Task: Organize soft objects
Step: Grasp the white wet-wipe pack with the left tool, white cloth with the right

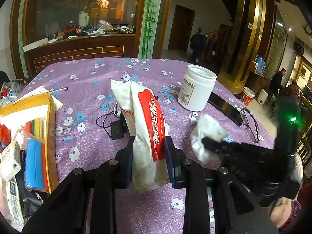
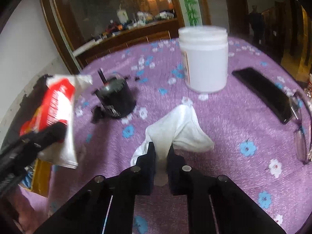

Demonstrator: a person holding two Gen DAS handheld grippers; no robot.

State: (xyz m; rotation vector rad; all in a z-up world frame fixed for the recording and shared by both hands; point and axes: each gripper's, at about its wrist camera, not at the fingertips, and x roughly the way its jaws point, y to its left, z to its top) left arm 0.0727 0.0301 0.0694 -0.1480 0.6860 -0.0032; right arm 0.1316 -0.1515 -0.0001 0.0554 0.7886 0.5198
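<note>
My left hand-held gripper (image 1: 150, 152) clamps the wipes pack (image 1: 145, 128); my right hand-held gripper (image 2: 161, 152) pinches a white wipe (image 2: 175, 130) above the worktop (image 2: 224, 128).

Large room, part home, part eatery or guesthouse hall; round table (image 1: 109, 72) under purple flowered cloth; behind it brick-patterned counter (image 1: 78, 48) piled with bottles, bags, cables, white thermos jug (image 1: 83, 18); pillar painted with green bamboo (image 1: 149, 17); dark wooden doors, gilt-trimmed wood panelling (image 1: 251, 39); wooden staircase with banister, person (image 1: 198, 41) standing near it; at far right seated people (image 1: 278, 81) at another table, white buckets (image 1: 248, 95) on tiled floor.
</note>
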